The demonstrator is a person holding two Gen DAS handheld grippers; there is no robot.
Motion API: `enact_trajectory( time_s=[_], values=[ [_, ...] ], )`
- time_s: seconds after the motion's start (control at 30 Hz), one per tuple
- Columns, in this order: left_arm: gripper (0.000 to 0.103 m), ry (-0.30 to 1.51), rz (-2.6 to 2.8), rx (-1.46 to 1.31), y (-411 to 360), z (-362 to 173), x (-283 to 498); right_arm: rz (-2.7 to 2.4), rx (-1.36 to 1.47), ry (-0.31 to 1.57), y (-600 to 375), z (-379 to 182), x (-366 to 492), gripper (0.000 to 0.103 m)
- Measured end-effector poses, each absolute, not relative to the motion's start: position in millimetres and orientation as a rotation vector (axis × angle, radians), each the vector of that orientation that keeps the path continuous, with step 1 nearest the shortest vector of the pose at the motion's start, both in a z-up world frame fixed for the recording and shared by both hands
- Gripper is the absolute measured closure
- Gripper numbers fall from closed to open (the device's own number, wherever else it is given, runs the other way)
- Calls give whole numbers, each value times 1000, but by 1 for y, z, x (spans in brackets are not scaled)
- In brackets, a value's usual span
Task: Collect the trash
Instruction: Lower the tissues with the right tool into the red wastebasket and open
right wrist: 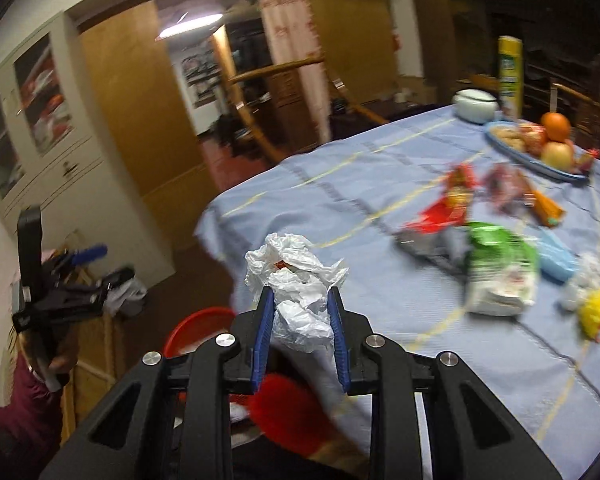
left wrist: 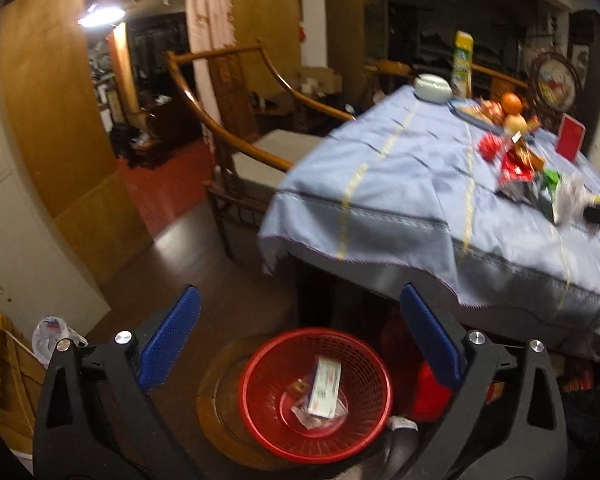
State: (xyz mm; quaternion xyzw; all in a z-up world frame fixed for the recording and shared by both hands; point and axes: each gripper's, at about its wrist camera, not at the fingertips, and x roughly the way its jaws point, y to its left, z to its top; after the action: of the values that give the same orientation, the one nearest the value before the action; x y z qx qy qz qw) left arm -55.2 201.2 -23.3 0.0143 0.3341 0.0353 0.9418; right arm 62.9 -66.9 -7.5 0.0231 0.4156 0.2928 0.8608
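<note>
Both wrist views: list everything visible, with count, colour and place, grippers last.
crumpled plastic bag: one, white, clamped in the right gripper
basket: one, red mesh, on the floor by the table, trash inside
snack wrappers: several, red, green, silver, on the tablecloth
tablecloth: one, light blue, covering the table
fruit plate: one, blue, far side of table
chair: one, wooden, beside the table
left gripper: open, blue pads, above the basket
right gripper: shut on the bag

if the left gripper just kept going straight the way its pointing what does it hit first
Most likely the red basket on the floor: it sits between the open left gripper fingers, low in the left wrist view, beside the table's edge. Depth is hard to judge, so this is a guess.
</note>
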Motion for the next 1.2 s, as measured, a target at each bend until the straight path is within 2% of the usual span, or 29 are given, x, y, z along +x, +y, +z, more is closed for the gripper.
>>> enact_trajectory(
  time_s=[0.2, 0.5, 0.6, 0.63, 0.67, 0.9, 1.2],
  values=[
    [7, 629, 144, 5, 220, -13, -60, 725, -13, 953, -13, -25, 51, 76],
    [7, 633, 188, 3, 239, -28, -57, 850, -114, 1065, 68, -55, 52, 74],
    [7, 660, 193, -27, 250, -36, -55, 876, -110, 1077, 92, -60, 59, 64],
    [7, 668, 198, -34, 254, -38, -55, 877, -108, 1082, 96, -62, 59, 49],
    [7, 673, 203, -40, 257, -40, -55, 879, -101, 1080, 99, -62, 60, 39],
    [7, 689, 221, -103, 272, -41, -54, 838, -94, 1062, 82, -62, 64, 39],
    [7, 674, 167, -56, 239, -30, -51, 712, -43, 973, 23, -46, 66, 33]
  ],
)
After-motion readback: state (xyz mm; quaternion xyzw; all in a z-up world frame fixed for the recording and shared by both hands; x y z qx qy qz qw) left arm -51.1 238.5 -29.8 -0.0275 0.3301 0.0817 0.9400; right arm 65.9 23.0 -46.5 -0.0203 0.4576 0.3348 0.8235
